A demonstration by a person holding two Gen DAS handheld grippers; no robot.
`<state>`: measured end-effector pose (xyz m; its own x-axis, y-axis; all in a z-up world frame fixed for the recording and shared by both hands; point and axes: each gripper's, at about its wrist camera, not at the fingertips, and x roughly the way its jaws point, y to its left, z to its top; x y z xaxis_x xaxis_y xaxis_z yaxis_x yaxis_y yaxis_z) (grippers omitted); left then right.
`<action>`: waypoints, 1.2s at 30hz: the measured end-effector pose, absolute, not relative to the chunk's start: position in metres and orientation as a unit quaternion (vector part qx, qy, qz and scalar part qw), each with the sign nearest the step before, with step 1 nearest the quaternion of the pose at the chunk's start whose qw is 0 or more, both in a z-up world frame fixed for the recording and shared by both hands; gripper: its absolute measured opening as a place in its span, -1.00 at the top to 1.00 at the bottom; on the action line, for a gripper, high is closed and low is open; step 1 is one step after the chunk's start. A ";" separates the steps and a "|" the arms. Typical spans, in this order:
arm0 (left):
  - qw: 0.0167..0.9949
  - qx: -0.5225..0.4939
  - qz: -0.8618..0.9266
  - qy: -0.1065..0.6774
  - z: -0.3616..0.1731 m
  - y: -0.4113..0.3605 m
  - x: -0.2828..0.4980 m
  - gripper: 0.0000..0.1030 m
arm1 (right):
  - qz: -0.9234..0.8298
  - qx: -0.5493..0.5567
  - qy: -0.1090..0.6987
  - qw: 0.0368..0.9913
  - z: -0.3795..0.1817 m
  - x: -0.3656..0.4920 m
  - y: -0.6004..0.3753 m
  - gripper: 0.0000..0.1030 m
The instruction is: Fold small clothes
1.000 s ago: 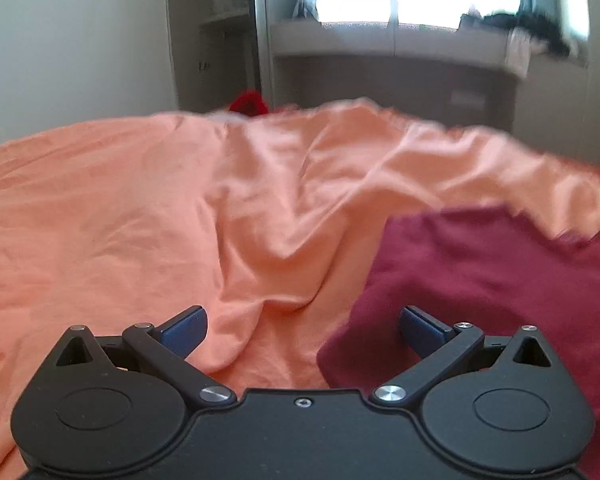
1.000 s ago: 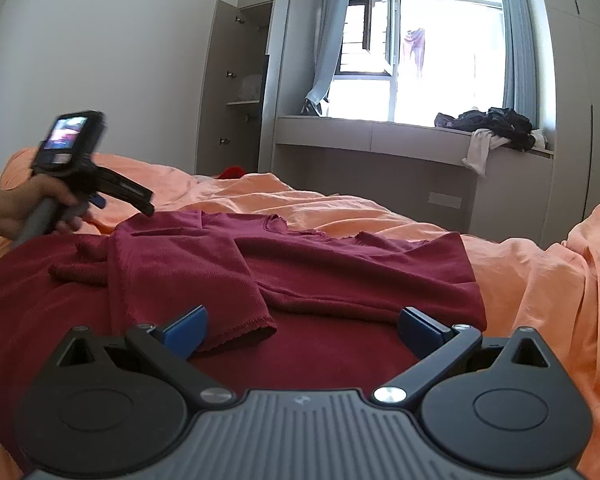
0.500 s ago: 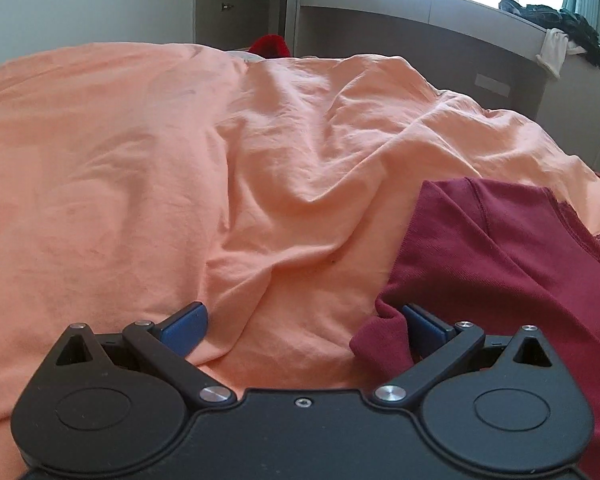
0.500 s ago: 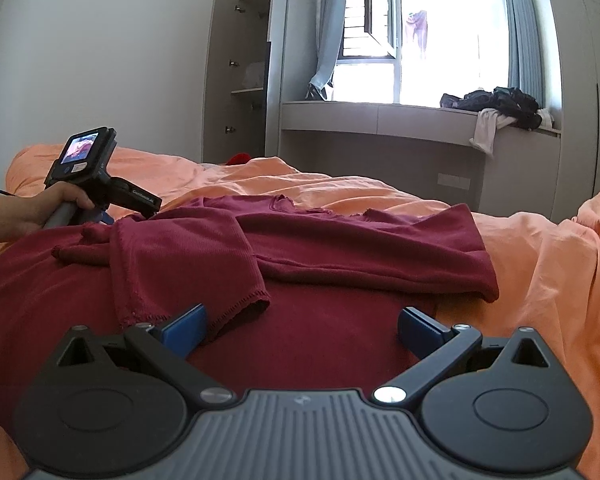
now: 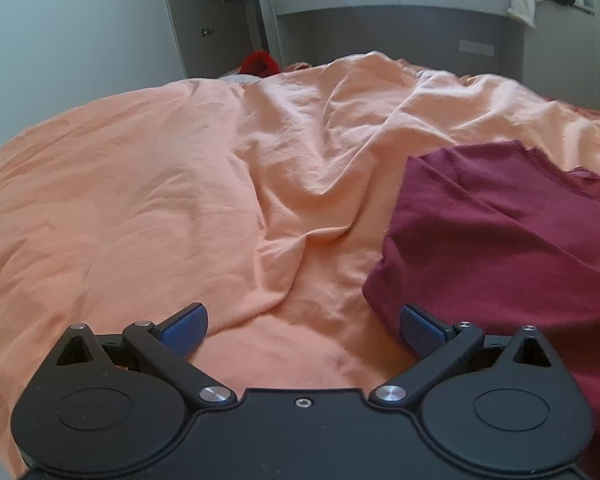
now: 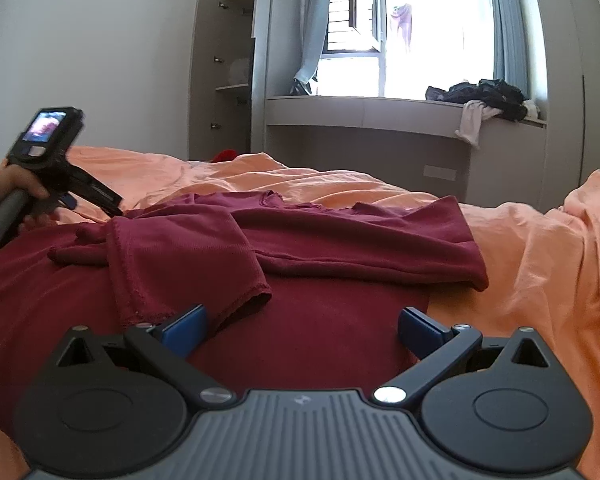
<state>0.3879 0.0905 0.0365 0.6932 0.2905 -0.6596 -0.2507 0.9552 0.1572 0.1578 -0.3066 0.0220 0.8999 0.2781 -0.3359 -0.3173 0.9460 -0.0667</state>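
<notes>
The dark red knitted long-sleeved top (image 6: 340,240) lies spread on the wrinkled orange bed sheet (image 5: 160,200), with both sleeves already turned in across its chest. The main risk, in my judgement, is the sleeve that lies on the left part of the top: its cuff is loose and a little curled, so a careless pull on the body cloth could drag it out and undo the fold. A second risk is that a finger pinches the sheet together with the top, because the sheet is soft and bunched just beside the top's edge.

The left gripper (image 5: 302,330) has its jaws wide apart and holds nothing. It hovers at the left edge of the top; its right fingertip (image 5: 418,330) is over or touching the red cloth, I cannot tell which, and its left one is over the sheet.

The right gripper (image 6: 300,328) is also wide and empty. It is above the lower body of the top, with the loose cuff just beside its left finger.
</notes>
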 end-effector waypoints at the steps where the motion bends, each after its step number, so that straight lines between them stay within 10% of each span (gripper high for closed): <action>1: 0.922 0.028 0.141 0.359 0.039 0.089 0.380 -0.99 | 0.152 -0.064 0.157 0.974 0.024 0.155 -0.304 -1.00; 18: 0.981 0.088 -0.021 0.170 0.074 0.007 0.177 -0.99 | 0.166 -0.132 0.105 0.972 0.019 0.057 -0.291 -0.99; 36: 0.966 0.118 -0.138 0.185 0.026 -0.034 0.098 -0.99 | 0.101 -0.429 0.185 0.878 -0.075 0.011 -0.241 -0.99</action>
